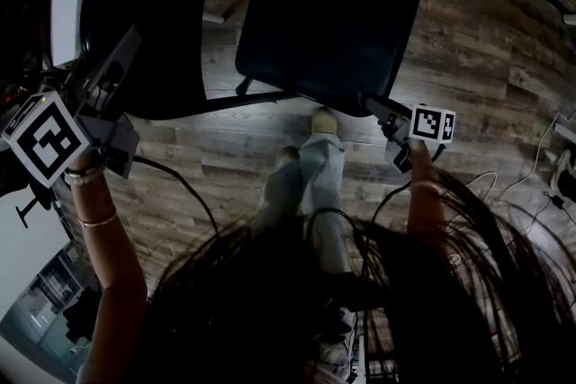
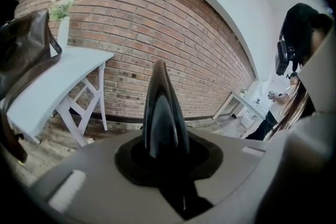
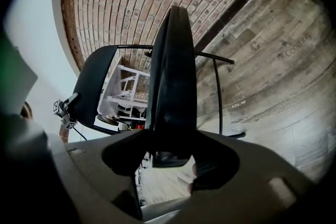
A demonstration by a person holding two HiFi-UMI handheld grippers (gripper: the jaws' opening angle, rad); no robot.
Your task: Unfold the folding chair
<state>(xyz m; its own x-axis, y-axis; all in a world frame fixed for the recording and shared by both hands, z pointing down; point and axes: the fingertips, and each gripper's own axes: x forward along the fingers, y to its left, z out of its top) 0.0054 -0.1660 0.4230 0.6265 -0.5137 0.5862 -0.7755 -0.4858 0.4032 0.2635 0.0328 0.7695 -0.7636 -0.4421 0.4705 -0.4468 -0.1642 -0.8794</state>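
A black folding chair stands on the wood floor, its seat (image 1: 324, 13) in front of me and its backrest (image 1: 153, 22) to the left. My left gripper (image 1: 126, 45) is shut on the backrest's edge (image 2: 164, 113), which stands thin and dark between the jaws of the left gripper (image 2: 165, 149). My right gripper (image 1: 373, 106) is at the seat's near right corner. In the right gripper view the seat's edge (image 3: 173, 71) sits between the jaws of the right gripper (image 3: 170, 155), which stand wide, with light showing under the edge.
A white table (image 2: 52, 81) bears a brown bag (image 2: 21, 55) and a vase (image 2: 63, 29) against the brick wall (image 2: 173, 34). My legs (image 1: 310, 175) stand close to the seat's front. Cables (image 1: 531, 184) lie on the floor at right. Another person (image 2: 278, 113) stands far off.
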